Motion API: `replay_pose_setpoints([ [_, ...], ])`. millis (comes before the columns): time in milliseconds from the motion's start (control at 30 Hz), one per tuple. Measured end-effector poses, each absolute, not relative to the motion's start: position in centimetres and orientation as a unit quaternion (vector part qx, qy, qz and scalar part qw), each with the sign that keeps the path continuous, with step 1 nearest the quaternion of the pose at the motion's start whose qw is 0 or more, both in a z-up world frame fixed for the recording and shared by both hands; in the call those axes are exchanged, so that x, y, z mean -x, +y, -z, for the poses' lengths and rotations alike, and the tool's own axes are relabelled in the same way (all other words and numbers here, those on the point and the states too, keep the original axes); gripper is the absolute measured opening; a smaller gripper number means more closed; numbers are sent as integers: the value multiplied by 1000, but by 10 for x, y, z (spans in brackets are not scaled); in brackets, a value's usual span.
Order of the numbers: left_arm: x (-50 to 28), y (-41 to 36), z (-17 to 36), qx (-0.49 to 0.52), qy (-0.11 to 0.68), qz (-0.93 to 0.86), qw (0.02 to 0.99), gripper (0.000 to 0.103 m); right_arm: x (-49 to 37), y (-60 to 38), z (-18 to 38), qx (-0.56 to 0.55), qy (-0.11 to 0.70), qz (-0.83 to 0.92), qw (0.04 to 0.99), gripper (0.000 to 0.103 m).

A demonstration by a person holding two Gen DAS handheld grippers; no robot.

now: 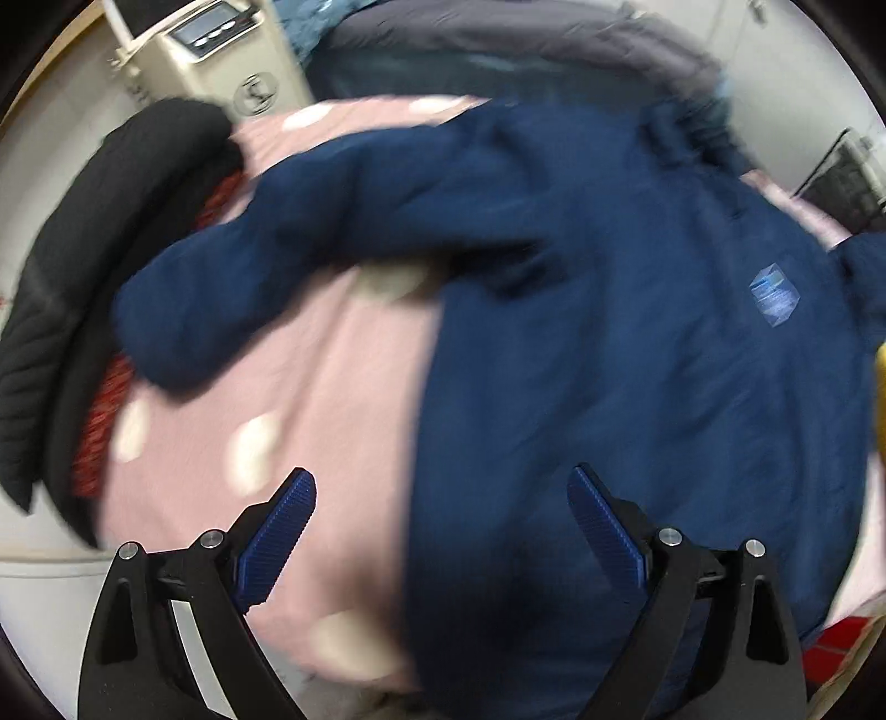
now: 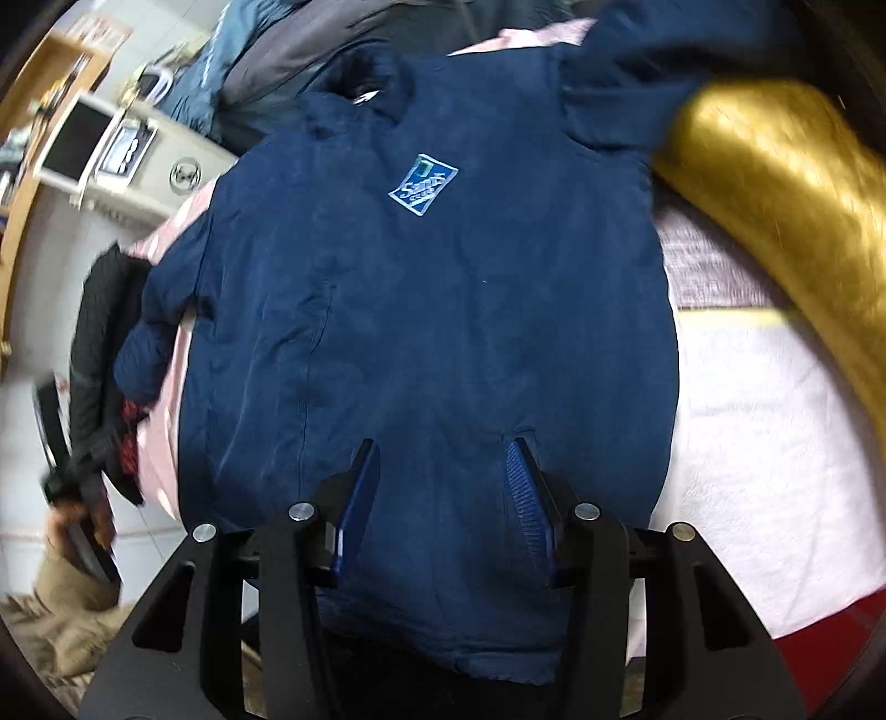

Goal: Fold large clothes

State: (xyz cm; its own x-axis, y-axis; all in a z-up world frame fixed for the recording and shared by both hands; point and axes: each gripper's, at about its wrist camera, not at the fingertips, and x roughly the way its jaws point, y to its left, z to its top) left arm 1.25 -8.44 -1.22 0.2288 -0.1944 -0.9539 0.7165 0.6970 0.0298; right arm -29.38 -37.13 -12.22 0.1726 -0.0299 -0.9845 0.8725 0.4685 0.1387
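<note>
A navy padded jacket lies spread flat on a pink spotted sheet, with a pale blue logo patch on its chest. Its left sleeve stretches out over the sheet. My left gripper hovers above the jacket's left edge, wide open with nothing between its fingers. In the right wrist view the jacket fills the middle, collar at the far end and patch facing up. My right gripper hangs over the lower hem, partly open, with only the fabric below it.
A black garment lies crumpled at the sheet's left edge. A shiny gold garment lies to the right of the jacket, above a white blanket. Grey and blue clothes are piled at the back, next to a cream appliance.
</note>
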Motion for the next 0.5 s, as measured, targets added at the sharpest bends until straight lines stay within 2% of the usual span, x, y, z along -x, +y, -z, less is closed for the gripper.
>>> replay_pose_setpoints([
  [200, 52, -116, 18, -212, 541, 353, 734, 93, 314, -381, 103, -378, 541, 372, 653, 49],
  [400, 70, -123, 45, -232, 558, 343, 719, 93, 333, -393, 112, -411, 510, 394, 645, 49],
  [500, 69, -121, 41, -243, 556, 326, 724, 93, 348, -407, 105, -405, 498, 417, 643, 49],
])
